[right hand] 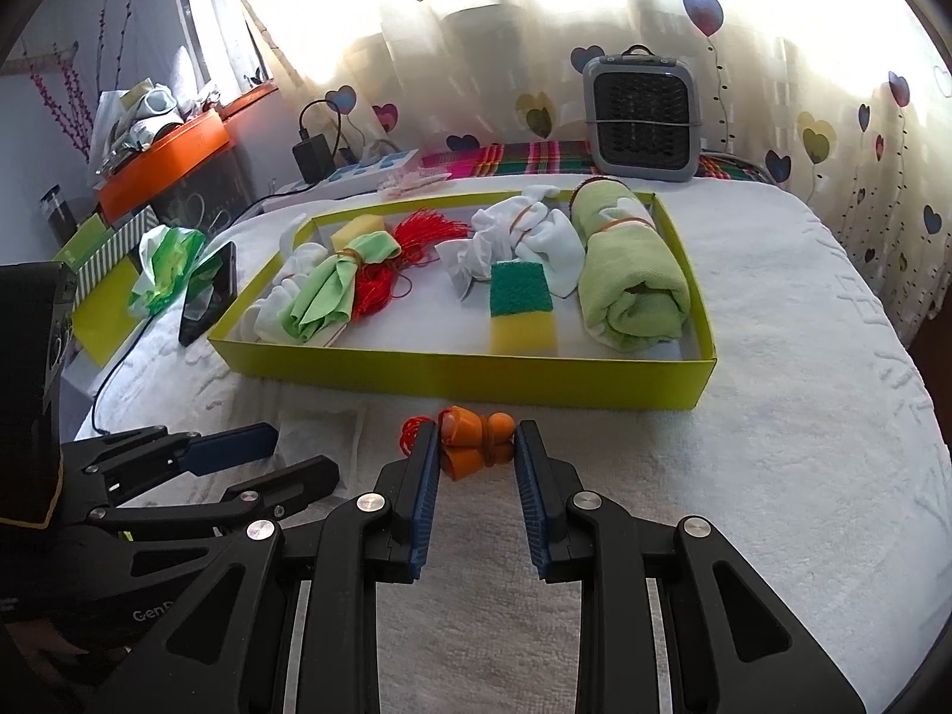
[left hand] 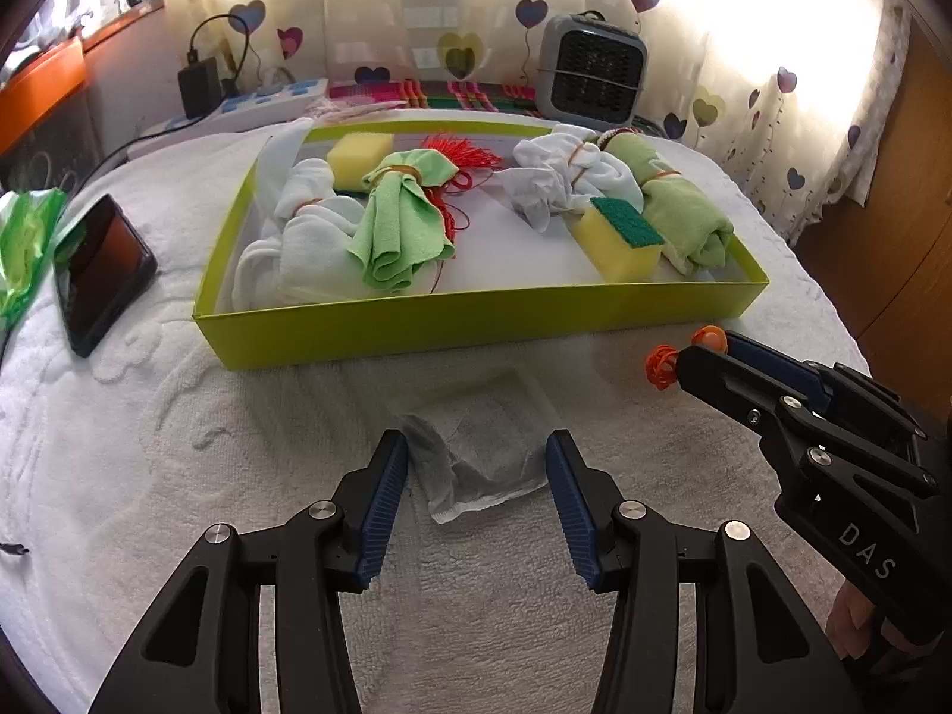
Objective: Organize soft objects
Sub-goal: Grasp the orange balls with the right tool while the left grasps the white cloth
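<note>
Fingers of the left gripper [left hand: 476, 506] stand well apart over a flat grey pouch [left hand: 476, 452] that lies on the white towel-covered tabletop [left hand: 178, 446]; the pouch sits between the blue pads and nothing shows them pressing on it. Just beyond the pouch is a shallow lime-green tray [left hand: 464, 321], its near wall facing the camera. Inside the tray, from left to right in the left wrist view, lie a white cloth bundle [left hand: 291, 238], a light green cloth tied with a rubber band [left hand: 398, 226], a yellow sponge at the back [left hand: 357, 154], a tangle of red string [left hand: 464, 160], a knotted white cloth [left hand: 565, 178], a yellow sponge with a green scouring face [left hand: 619, 238] and a rolled green towel [left hand: 684, 208] against the right wall. The right gripper [right hand: 476, 452] hovers low in front of the tray's near wall with its fingers narrowed on a small orange soft bundle [right hand: 473, 440] bound by a band; the left pad touches it and the right pad sits against its rounded end. An orange loop [right hand: 410, 434] sticks out at the left of that bundle. A dark phone [left hand: 101, 273] leans beside the tray's left end, next to a crumpled green plastic bag [left hand: 24, 250]. Behind the tray stands a grey fan heater [left hand: 589, 71] before a curtain printed with hearts [left hand: 773, 89].
</note>
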The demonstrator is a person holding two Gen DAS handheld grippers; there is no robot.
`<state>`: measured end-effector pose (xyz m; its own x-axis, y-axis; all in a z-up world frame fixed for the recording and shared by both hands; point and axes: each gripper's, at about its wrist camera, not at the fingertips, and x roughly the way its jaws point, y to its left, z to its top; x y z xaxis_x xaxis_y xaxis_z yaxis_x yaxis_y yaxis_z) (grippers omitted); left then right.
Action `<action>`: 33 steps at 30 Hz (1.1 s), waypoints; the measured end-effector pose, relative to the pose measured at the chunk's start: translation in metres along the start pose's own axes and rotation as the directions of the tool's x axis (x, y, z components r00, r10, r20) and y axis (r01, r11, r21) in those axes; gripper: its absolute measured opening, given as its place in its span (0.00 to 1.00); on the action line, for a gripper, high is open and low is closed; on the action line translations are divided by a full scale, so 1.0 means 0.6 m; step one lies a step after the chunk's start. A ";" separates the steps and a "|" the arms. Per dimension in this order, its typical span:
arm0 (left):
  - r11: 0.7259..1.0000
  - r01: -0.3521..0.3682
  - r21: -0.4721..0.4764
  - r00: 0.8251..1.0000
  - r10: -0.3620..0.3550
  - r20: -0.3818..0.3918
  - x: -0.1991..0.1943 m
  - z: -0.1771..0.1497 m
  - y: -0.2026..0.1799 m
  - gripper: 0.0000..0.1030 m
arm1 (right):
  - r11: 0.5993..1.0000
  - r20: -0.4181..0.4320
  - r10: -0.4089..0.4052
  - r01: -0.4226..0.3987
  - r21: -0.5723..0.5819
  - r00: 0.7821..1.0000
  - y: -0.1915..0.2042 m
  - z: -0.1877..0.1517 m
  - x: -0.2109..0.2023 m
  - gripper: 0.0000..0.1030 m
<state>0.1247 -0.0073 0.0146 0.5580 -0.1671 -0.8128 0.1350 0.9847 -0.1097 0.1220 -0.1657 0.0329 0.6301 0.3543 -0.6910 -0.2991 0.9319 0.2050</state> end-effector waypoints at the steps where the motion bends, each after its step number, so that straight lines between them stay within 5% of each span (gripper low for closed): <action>1: 1.000 -0.002 0.004 1.000 0.002 0.000 0.000 0.000 0.000 0.46 | 1.000 0.001 0.000 0.000 0.000 1.000 0.000 0.000 0.000 0.26; 8: 1.000 -0.009 0.015 1.000 0.009 0.013 -0.001 -0.006 -0.004 0.45 | 1.000 0.002 0.005 -0.005 0.003 1.000 0.000 -0.001 0.000 0.26; 21: 0.999 -0.046 0.004 0.998 0.046 0.031 -0.005 -0.007 0.005 0.23 | 1.000 0.004 0.014 -0.014 0.004 1.000 -0.001 -0.002 -0.001 0.26; 33: 0.999 -0.040 -0.010 0.998 0.041 0.041 -0.009 -0.008 0.009 0.19 | 1.000 -0.002 0.012 -0.012 0.002 1.000 0.001 -0.006 0.002 0.26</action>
<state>0.1184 -0.0006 0.0153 0.5959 -0.1288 -0.7927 0.1043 0.9911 -0.0826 0.1200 -0.1650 0.0299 0.6253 0.3652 -0.6896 -0.3054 0.9278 0.2144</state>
